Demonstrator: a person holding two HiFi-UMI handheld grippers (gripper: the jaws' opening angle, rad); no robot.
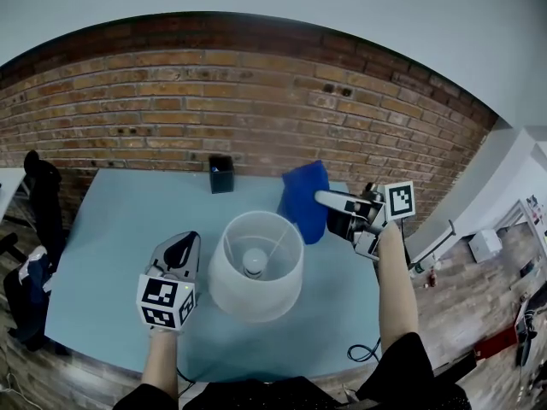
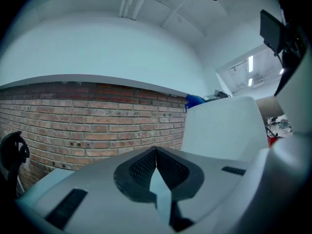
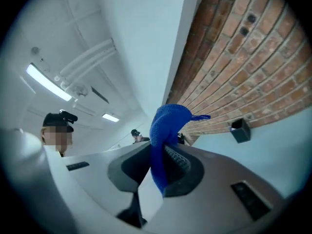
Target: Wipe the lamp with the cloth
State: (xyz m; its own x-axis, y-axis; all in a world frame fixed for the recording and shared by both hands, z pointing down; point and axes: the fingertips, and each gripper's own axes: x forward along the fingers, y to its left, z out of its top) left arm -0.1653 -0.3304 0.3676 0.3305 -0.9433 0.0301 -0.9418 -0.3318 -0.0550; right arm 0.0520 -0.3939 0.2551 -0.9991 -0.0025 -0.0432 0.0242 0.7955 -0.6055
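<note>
right gripper (image 1: 323,200): fingers clamped on the blue cloth (image 1: 304,196), which bunches past their tips. left gripper (image 1: 182,244): fingers together, nothing between them. the lamp (image 1: 256,267) stands between the two sets of fingers, just beside the left ones and near the cloth.

risk: nothing steadies the shade, so a sideways wipe could tip or slide it. the narrow pinch may let the cloth slip.

pale blue table (image 1: 111,229). black box (image 1: 221,174) beyond the fingers. brick wall (image 1: 171,109) behind.

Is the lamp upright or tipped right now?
Upright: the lamp stands on the table, open top facing up, bulb visible inside.
</note>
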